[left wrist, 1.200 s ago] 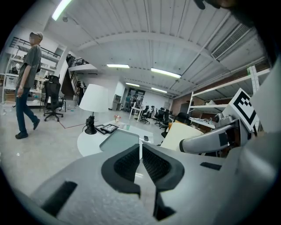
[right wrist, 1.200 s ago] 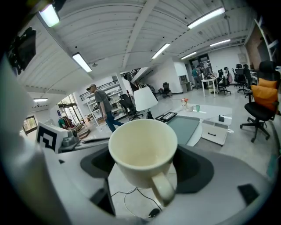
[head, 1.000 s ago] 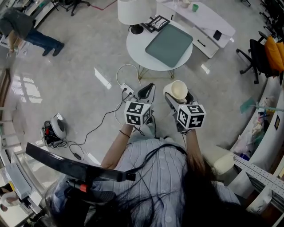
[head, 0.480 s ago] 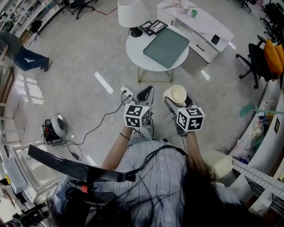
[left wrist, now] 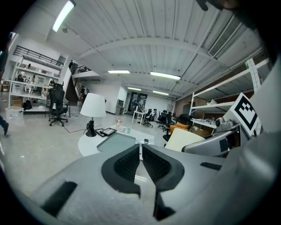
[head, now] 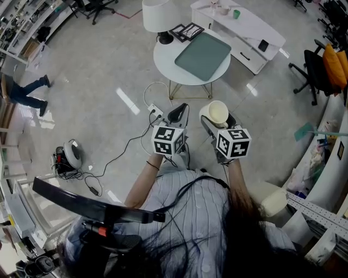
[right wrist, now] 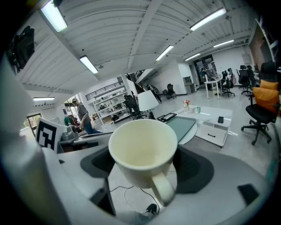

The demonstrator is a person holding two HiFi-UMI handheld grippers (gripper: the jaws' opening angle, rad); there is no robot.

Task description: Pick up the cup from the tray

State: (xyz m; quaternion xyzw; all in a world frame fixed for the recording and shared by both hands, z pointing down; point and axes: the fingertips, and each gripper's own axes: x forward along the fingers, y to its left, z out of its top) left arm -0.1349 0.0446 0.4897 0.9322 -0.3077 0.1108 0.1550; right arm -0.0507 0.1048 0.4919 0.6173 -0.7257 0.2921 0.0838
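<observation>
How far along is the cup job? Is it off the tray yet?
Done: the cup is off the tray, which sits bare on the round table. In hand: the right gripper grips the cup over the floor. The left gripper is shut, empty. Nothing left to pick up.

Pale glossy floor (head: 98, 70) with black cable (head: 128, 143) trailing across it. Further off, a round white surface (head: 167, 58) carrying a white-shaded lamp (head: 156, 13), and just beyond, a long low white cabinet (head: 255, 33). To the right, a black office chair (head: 314, 68). Overhead, ribbed white ceiling (left wrist: 145, 48) with strip lights (left wrist: 165, 75); along a far wall, metal shelving (left wrist: 30, 85).
</observation>
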